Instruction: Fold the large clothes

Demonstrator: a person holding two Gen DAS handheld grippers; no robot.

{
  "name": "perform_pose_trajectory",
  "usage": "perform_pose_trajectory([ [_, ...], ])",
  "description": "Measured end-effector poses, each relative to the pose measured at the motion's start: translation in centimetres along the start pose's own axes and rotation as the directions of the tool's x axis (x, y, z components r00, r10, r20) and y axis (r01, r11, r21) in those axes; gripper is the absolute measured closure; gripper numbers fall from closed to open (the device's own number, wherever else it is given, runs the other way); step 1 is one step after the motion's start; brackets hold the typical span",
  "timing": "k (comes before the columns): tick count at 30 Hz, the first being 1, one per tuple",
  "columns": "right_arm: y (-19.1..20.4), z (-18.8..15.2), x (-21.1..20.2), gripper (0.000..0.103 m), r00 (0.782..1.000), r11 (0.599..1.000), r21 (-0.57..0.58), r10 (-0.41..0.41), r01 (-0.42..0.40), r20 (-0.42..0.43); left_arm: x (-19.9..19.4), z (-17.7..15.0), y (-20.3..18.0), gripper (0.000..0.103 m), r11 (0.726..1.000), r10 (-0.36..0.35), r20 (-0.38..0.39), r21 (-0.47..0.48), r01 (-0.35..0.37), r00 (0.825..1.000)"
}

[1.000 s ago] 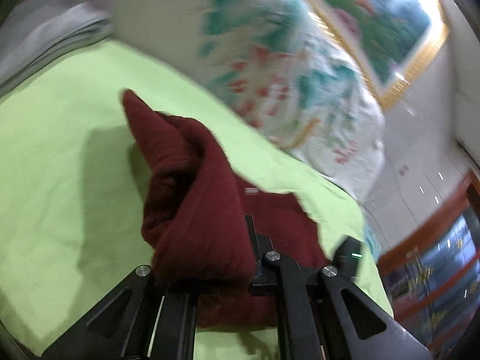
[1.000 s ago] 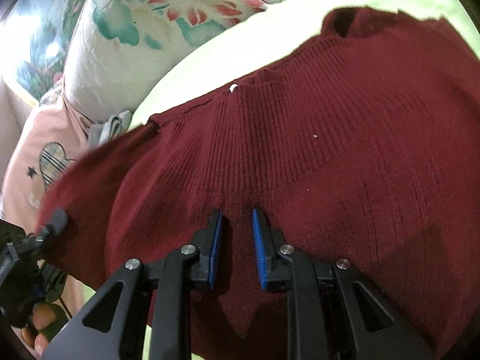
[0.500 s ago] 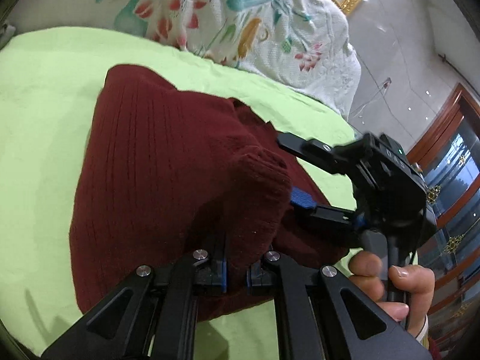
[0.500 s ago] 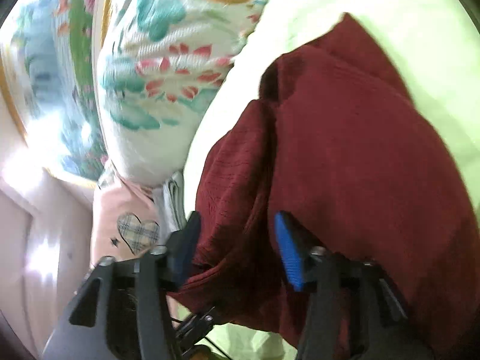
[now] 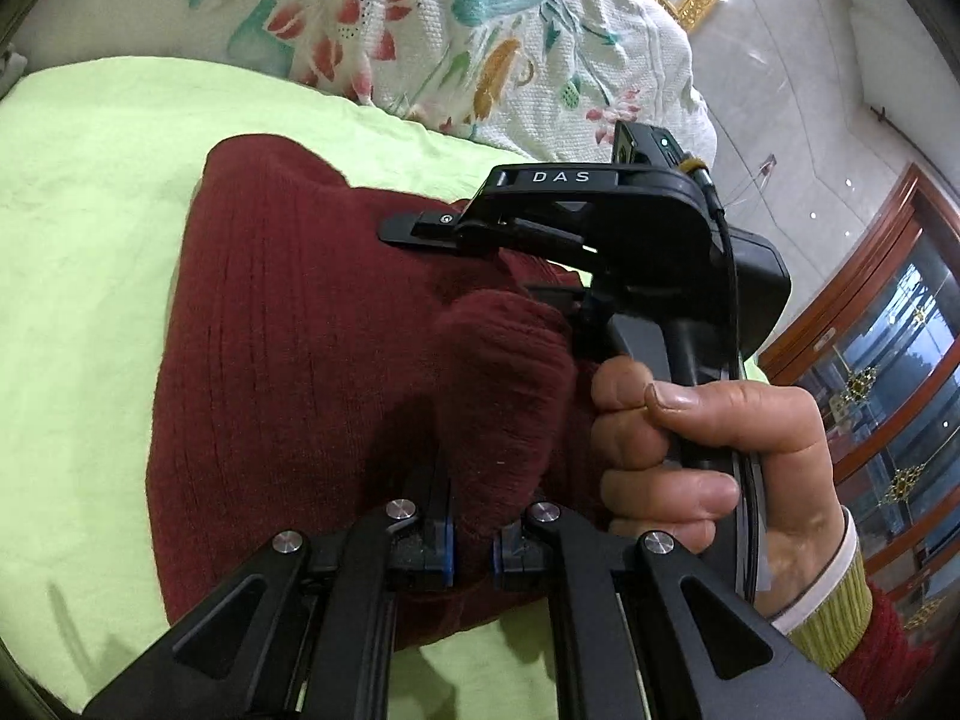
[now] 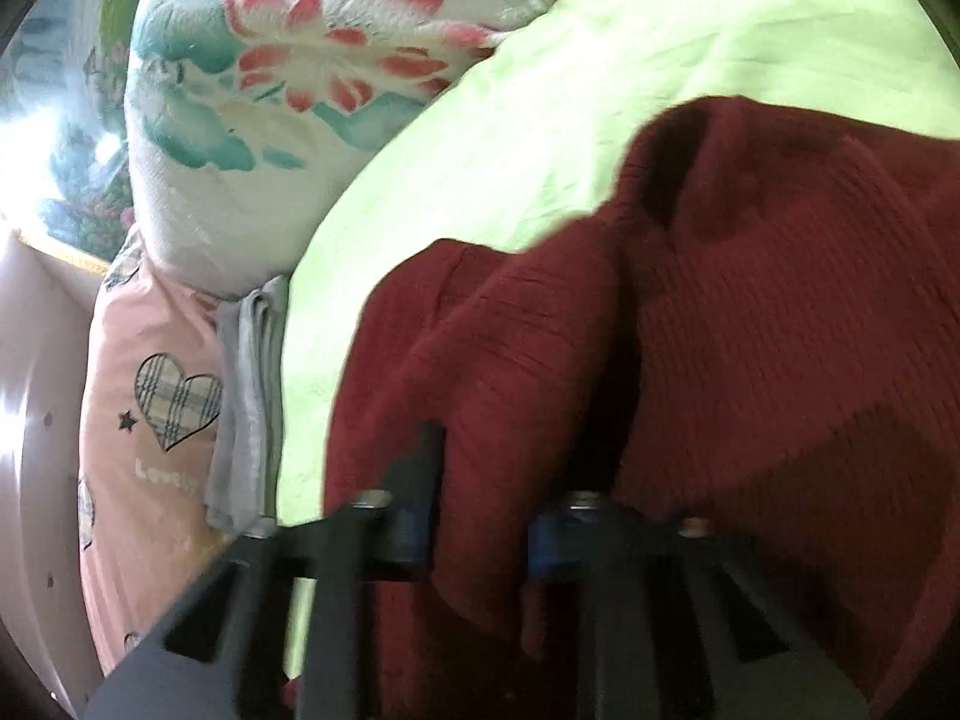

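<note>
Maroon sweater [image 5: 288,360]: newly doubled over on green sheet [image 5: 78,228]; left gripper [image 5: 471,546] clamped on bunched fold, right gripper [image 6: 480,525] now closed around another, fold near-complete.

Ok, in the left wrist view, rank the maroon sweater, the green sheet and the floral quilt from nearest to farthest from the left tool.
1. maroon sweater: a bunched fold sits between the left tool fingers.
2. green sheet: under and around the sweater, mostly to the left.
3. floral quilt: beyond the sheet, along the top.
</note>
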State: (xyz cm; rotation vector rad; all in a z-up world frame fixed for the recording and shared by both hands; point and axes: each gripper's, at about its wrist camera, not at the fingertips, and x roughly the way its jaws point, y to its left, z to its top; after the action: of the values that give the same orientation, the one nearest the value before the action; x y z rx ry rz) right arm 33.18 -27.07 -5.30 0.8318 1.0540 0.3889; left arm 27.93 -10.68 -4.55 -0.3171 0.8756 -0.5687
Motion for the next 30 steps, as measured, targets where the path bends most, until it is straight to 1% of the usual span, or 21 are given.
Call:
perform_pose_trajectory([
  [2, 0.8, 0.1, -1.2, 0.085, 0.999, 0.999, -0.036, 0.001, 0.0, 0.033, -0.3, 0.3, -0.8, 0.097, 1.0, -0.011, 0.002, 0.015, 0.011, 1.0],
  [5, 1.9, 0.4, -5.6, 0.086, 0.992, 0.995, -0.092, 0.043, -0.032, 0.118, -0.6, 0.9, -2.9, 0.097, 0.997, -0.051, 0.013, 0.056, 0.05, 0.999],
  [6, 2.2, 0.4, -6.8, 0.086, 0.989, 0.993, -0.111, 0.042, -0.026, 0.141, -0.5, 1.1, -4.1, 0.097, 0.995, -0.069, 0.015, 0.078, 0.068, 0.997],
  [8, 2.4, 0.3, -9.6, 0.086, 0.981, 0.986, -0.163, 0.016, 0.017, 0.195, 0.5, 1.4, -6.2, 0.097, 0.99, -0.091, 0.0, 0.111, 0.09, 0.996],
  [9, 2.1, 0.3, -10.4, 0.086, 0.978, 0.984, -0.171, 0.0, 0.037, 0.209, 1.0, 1.4, -6.7, 0.097, 0.988, -0.097, -0.011, 0.118, 0.098, 0.995],
  [11, 0.0, 0.2, -11.5, 0.086, 0.974, 0.986, -0.141, -0.055, 0.088, 0.221, 2.8, 1.0, -7.8, 0.097, 0.986, -0.11, -0.045, 0.121, 0.115, 0.993],
  [14, -4.5, 0.0, -11.5, 0.086, 0.971, 0.988, -0.053, -0.135, 0.148, 0.198, 5.9, -0.3, -9.0, 0.097, 0.984, -0.106, -0.123, 0.128, 0.122, 0.987],
  [16, -6.0, -0.2, -11.2, 0.086, 0.972, 0.987, -0.03, -0.153, 0.161, 0.178, 6.6, -0.9, -9.8, 0.097, 0.981, -0.088, -0.136, 0.16, 0.109, 0.987],
  [18, -6.2, -0.3, -11.4, 0.086, 0.972, 0.986, -0.046, -0.149, 0.16, 0.18, 6.7, -1.1, -10.2, 0.097, 0.979, -0.071, -0.134, 0.181, 0.095, 0.988],
  [21, -5.0, 0.0, -11.8, 0.086, 0.972, 0.986, -0.092, -0.116, 0.137, 0.206, 6.7, -0.7, -9.9, 0.096, 0.982, -0.069, -0.13, 0.167, 0.091, 0.989],
  [23, -4.7, 0.1, -11.3, 0.086, 0.972, 0.983, -0.107, -0.124, 0.147, 0.198, 6.9, -0.5, -9.4, 0.096, 0.985, -0.059, -0.132, 0.155, 0.079, 0.989],
  [25, -5.1, 0.1, -10.5, 0.086, 0.972, 0.98, -0.104, -0.152, 0.173, 0.181, 7.2, -0.5, -9.1, 0.095, 0.987, -0.048, -0.143, 0.147, 0.07, 0.989],
  [28, -6.2, -0.2, -9.8, 0.085, 0.97, 0.978, -0.083, -0.175, 0.191, 0.168, 7.4, -0.6, -9.2, 0.089, 0.987, -0.043, -0.159, 0.144, 0.067, 0.986],
  [29, -6.6, -0.3, -9.9, 0.084, 0.971, 0.981, -0.069, -0.165, 0.179, 0.173, 7.1, -0.7, -9.2, 0.087, 0.986, -0.047, -0.164, 0.149, 0.072, 0.985],
  [30, -6.7, -0.3, -10.0, 0.08, 0.971, 0.982, -0.064, -0.162, 0.176, 0.176, 6.9, -0.7, -9.2, 0.085, 0.985, -0.049, -0.17, 0.154, 0.076, 0.984],
])
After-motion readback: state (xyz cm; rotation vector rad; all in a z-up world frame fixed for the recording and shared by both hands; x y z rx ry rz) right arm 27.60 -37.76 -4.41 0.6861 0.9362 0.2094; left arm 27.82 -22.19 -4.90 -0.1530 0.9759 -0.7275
